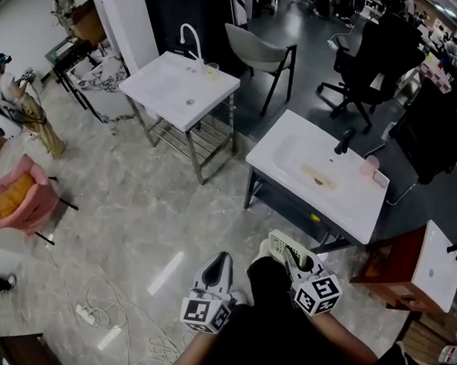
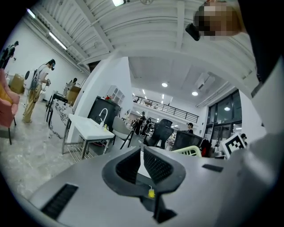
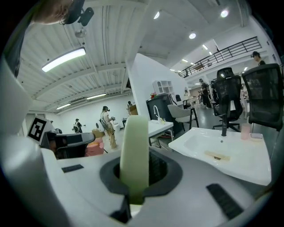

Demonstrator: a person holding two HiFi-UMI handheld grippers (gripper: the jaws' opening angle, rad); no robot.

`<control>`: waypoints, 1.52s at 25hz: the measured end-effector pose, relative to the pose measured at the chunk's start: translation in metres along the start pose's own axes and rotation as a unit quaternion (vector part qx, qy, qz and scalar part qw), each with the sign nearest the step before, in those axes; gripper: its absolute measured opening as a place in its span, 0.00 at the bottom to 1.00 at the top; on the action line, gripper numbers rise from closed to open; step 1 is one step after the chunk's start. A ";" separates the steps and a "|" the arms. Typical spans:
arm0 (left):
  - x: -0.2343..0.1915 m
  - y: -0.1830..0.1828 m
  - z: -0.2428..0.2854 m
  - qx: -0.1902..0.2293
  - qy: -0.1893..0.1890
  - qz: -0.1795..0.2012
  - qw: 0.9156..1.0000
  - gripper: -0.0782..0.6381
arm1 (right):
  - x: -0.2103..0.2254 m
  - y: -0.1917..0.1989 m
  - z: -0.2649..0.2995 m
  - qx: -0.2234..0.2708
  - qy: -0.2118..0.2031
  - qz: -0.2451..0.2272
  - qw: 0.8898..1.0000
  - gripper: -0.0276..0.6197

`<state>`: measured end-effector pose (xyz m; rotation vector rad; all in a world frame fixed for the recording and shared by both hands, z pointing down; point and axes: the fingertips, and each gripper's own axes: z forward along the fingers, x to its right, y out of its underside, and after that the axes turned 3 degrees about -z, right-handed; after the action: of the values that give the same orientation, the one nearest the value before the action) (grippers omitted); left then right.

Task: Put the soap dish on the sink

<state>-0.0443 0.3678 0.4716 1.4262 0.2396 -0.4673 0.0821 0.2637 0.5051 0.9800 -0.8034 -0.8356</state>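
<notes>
The soap dish (image 1: 281, 242) is pale green and slatted, and my right gripper (image 1: 291, 256) is shut on it low in the head view. In the right gripper view the dish (image 3: 135, 133) stands edge-on between the black pads of that gripper (image 3: 136, 167). The white sink (image 1: 350, 208) with a black faucet (image 1: 344, 140) stands ahead and to the right, apart from both grippers; it also lies at the right in the right gripper view (image 3: 248, 166). My left gripper (image 1: 222, 262) hovers beside the right one, shut and holding nothing (image 2: 142, 153). The dish (image 2: 190, 150) shows to its right.
A tan strip (image 1: 318, 178) lies in the sink basin, a pink cup (image 1: 369, 165) on its far corner. A second white sink (image 1: 168, 93), a grey chair (image 1: 259, 52) and a black office chair (image 1: 375, 63) stand beyond. A white-topped wooden stand (image 1: 432, 267) is at right; cables (image 1: 89, 314) lie on the floor at left.
</notes>
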 end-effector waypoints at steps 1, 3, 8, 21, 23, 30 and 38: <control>-0.002 -0.002 0.008 -0.003 0.001 0.003 1.000 0.14 | 0.005 -0.002 0.008 -0.001 -0.001 0.002 1.000 0.05; -0.006 -0.010 0.026 -0.006 0.005 0.012 1.000 0.14 | 0.017 -0.006 0.022 -0.004 -0.003 0.006 1.000 0.05; -0.018 -0.030 0.089 -0.011 0.009 0.042 0.999 0.14 | 0.058 -0.014 0.060 -0.011 0.003 0.024 1.000 0.05; -0.018 -0.068 0.267 -0.029 0.035 0.054 0.998 0.14 | 0.187 -0.064 0.157 -0.020 0.015 0.038 0.999 0.05; -0.018 -0.077 0.291 -0.023 0.038 0.052 0.998 0.14 | 0.206 -0.075 0.167 -0.020 0.019 0.035 0.999 0.05; -0.009 -0.094 0.356 -0.019 0.053 0.047 0.997 0.14 | 0.257 -0.108 0.192 -0.018 0.028 0.036 0.999 0.05; -0.010 -0.087 0.405 -0.036 0.054 0.042 0.997 0.14 | 0.298 -0.108 0.211 -0.026 0.038 0.052 0.998 0.05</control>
<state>-0.1393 -0.0347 0.4558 1.3869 0.2781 -0.3101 0.0088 -0.1088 0.5350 0.9112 -0.7570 -0.7211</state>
